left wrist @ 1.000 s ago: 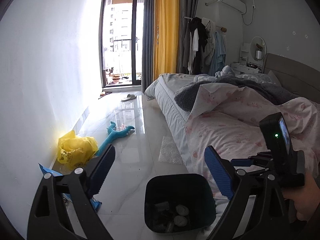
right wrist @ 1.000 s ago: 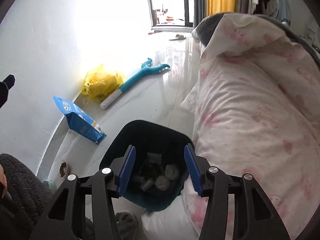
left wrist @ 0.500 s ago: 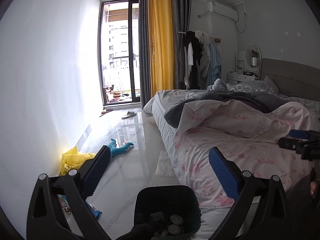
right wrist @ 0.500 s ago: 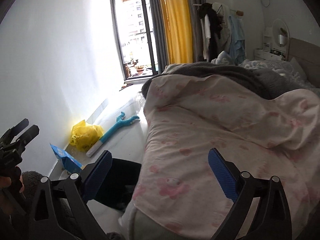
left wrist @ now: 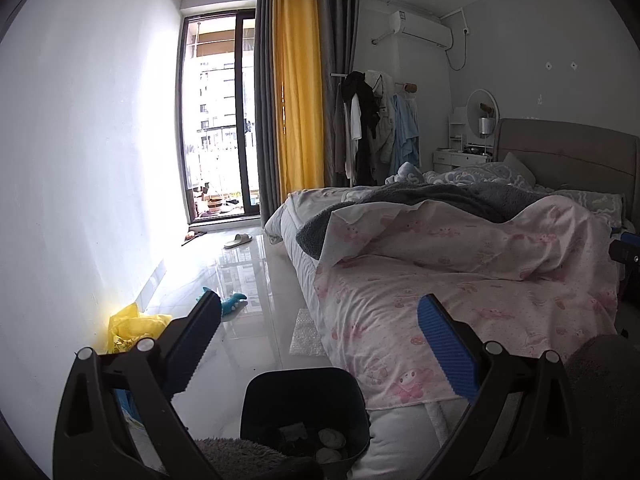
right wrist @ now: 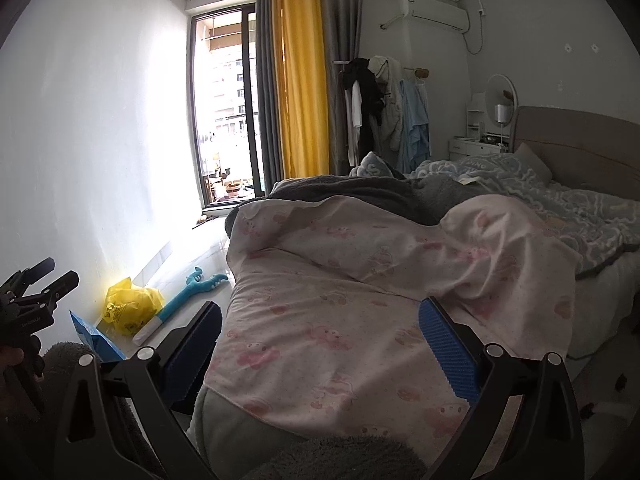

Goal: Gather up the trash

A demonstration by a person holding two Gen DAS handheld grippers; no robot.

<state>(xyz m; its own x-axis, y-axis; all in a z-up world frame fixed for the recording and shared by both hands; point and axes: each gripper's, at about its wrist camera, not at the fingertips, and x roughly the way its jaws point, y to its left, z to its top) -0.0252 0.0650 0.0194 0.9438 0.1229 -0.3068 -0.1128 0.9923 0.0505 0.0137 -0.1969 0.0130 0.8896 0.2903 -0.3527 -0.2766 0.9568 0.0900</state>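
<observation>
By the white wall, at about ten o'clock from the left claw [left wrist: 318, 344], a yellow bag [left wrist: 128, 330] lies crumpled on the shiny floor [left wrist: 248, 280]. A blue packet [right wrist: 94, 338] leans just beside it, and a long blue toy [right wrist: 188, 294] lies near them, its long side running from the bag toward the window. The left claw is spread wide and holds nothing. A dark bin [left wrist: 304, 408] stands at its six o'clock, right next to the bed [left wrist: 460, 280], with some bits of trash already inside. The right claw [right wrist: 320, 346] is spread wide and empty too, and it hangs over the pink blanket [right wrist: 380, 280]. From there the bag is far off at nine o'clock. I think the left claw is nearer to the bag and packet, so it looks like the better one to reach for them.
</observation>
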